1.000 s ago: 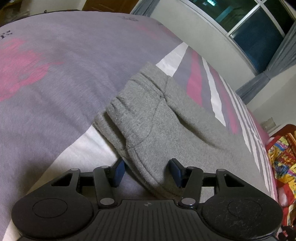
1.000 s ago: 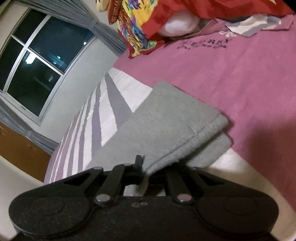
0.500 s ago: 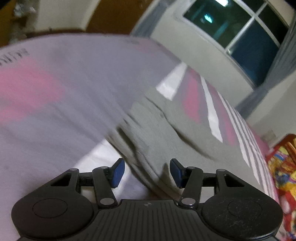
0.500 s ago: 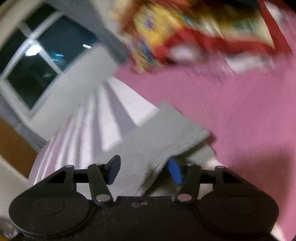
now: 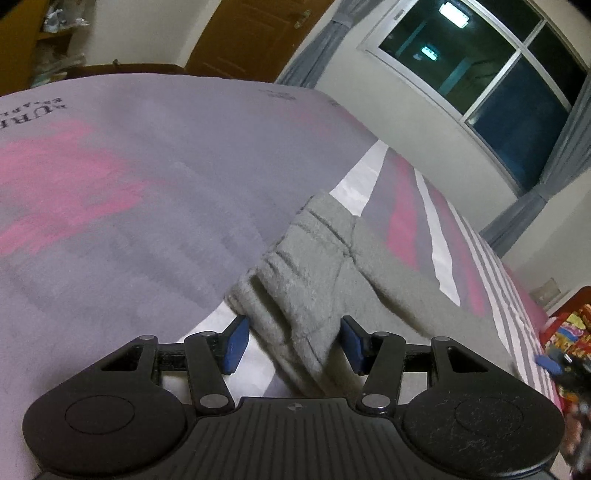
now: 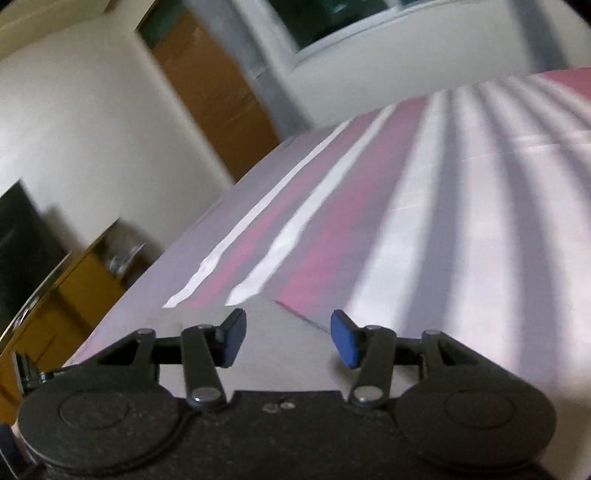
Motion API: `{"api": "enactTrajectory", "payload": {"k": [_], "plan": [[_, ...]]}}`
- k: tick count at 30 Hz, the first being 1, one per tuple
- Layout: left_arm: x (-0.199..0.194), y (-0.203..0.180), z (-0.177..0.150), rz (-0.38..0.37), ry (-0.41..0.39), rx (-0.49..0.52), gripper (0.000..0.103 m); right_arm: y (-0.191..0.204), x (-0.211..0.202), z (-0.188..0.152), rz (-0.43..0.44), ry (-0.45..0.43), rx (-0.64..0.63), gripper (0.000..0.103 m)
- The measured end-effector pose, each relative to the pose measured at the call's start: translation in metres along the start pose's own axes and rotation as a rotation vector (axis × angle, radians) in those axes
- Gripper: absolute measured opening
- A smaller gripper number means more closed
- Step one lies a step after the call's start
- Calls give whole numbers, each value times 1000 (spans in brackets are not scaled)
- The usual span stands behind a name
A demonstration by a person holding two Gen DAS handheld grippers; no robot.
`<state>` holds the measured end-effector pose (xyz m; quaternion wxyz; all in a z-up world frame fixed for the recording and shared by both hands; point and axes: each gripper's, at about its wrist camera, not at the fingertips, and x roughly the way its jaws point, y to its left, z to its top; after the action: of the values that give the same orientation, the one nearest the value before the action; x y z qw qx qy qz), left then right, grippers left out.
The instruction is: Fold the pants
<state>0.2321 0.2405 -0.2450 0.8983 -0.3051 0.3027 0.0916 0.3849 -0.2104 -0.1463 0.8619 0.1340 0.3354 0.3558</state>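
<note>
Grey fleece pants (image 5: 332, 266) lie folded on the bed, the gathered waistband end nearest the camera in the left wrist view. My left gripper (image 5: 294, 343) is open, with the near edge of the pants lying between its blue pads and neither pad pressing on it. My right gripper (image 6: 288, 341) has its jaws apart and closing, gripping nothing. A blurred grey stretch of the pants (image 6: 273, 354) lies under and between its fingers. A blue pad (image 5: 546, 360) of the right gripper shows at the far right edge of the left wrist view.
The bed sheet (image 5: 147, 184) is grey with pink patches, and striped white, pink and grey (image 6: 443, 221) toward the wall. A dark window (image 5: 480, 74) with curtains and a brown door (image 5: 251, 33) stand behind. Colourful red bedding (image 5: 569, 332) lies at the far right. A yellow cabinet (image 6: 74, 295) stands beyond the bed.
The right gripper let go of the pants' folded edge, opened, then swung and rolled away, so it now faces the striped sheet and door. The left gripper tilted up a little and stayed open.
</note>
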Motion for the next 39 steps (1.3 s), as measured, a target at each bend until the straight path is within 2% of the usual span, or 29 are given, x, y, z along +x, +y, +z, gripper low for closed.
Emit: {"api": "enactTrajectory", "payload": {"k": [3,8,9,10,12,14,15,16,17,21,23,25,26,27,28,29,32,34,36,38,39], "plan": [[4,2,0,-11,6,-9,53,13,54,7,43,79,-48,44],[4,6,-6,-35,-11,-9,52,28,97,2,44,174,-142,40],[4,7,-8,-40,-13,-7,50,28,100,4,47,187,-155,36],[3,8,-9,-43,-15,-4,48,32,102,5,57,199,-169,24],[4,9,-11,-50,-18,6,47,38,104,9,51,216,-210,10],[4,10,-13,-58,-21,1,46,46,104,11,1,225,-268,9],[4,11,-13,-61,-22,-4,47,47,107,13,-14,216,-277,12],[3,12,-14,-63,-22,-4,47,47,109,15,-25,205,-272,27],[3,12,-14,-63,-22,-4,47,46,110,17,-30,205,-261,31],[2,16,-13,-81,-21,-8,47,37,108,19,4,252,-213,32],[2,19,-13,-98,-24,-14,47,36,105,18,79,288,-169,29],[2,21,-13,-107,-29,-12,47,37,103,18,114,305,-176,27],[3,22,-13,-107,-31,-9,47,37,104,18,107,313,-181,27],[4,23,-13,-105,-32,-8,46,36,107,18,94,325,-179,22],[4,22,-13,-103,-32,-4,45,36,110,18,95,331,-178,10],[3,21,-13,-104,-34,3,42,38,111,18,98,334,-191,6],[-1,20,-12,-110,-45,0,38,49,107,18,55,313,-285,4],[-8,20,-8,-137,-79,-13,36,54,101,23,28,242,-303,1],[-10,14,-7,-117,-86,31,36,55,90,34,18,143,-276,1],[-3,16,-11,-73,-54,48,36,53,97,34,7,147,-258,1],[-1,19,-13,-66,-47,53,38,49,112,26,-30,206,-254,2]]}}
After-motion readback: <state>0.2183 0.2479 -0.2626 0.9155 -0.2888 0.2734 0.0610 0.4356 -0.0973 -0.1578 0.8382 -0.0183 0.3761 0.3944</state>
